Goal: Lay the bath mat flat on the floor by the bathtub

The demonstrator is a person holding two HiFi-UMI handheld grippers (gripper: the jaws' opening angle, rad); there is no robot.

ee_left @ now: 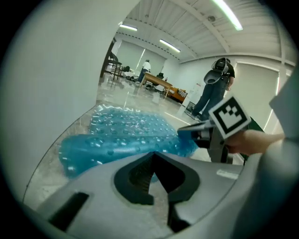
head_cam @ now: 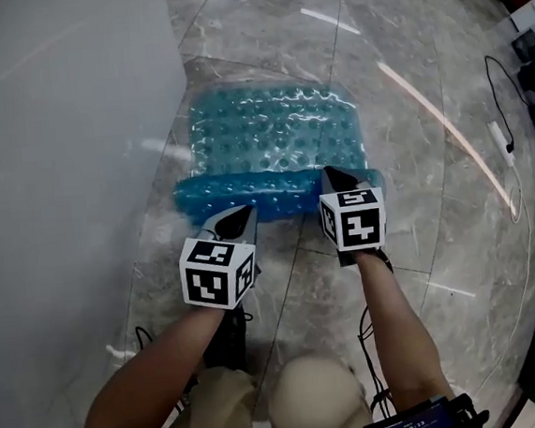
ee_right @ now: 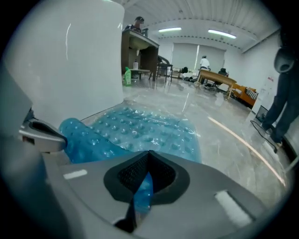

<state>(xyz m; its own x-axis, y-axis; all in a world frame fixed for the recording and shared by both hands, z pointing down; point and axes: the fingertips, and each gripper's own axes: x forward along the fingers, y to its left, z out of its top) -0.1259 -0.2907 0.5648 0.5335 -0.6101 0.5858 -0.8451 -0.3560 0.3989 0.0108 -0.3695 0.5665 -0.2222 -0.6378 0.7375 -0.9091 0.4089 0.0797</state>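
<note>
Tub (head_cam: 62,134): white wall fills the left side of the head view. Mat (head_cam: 279,137): blue, translucent, studded with bumps, on the marble floor (head_cam: 433,174) just beside the tub, its left edge close against the tub wall. The far part lies flat; the near edge is lifted off the floor and curls into a thick band running from one gripper to the other. Left gripper (head_cam: 239,213): at the left end of that band, pointing down and forward. In its own view the jaws are closed, with a thin sliver of blue mat pinched at their meeting line. Right gripper (head_cam: 331,172): at the right end of the band. Its jaws are closed on the mat edge, and a strip of blue stands plainly between the ridged pads in its own view. Both grippers sit near each other, well short of the mat's far edge. Far right, past bare floor: cables (head_cam: 511,152) trail along the floor.
</note>
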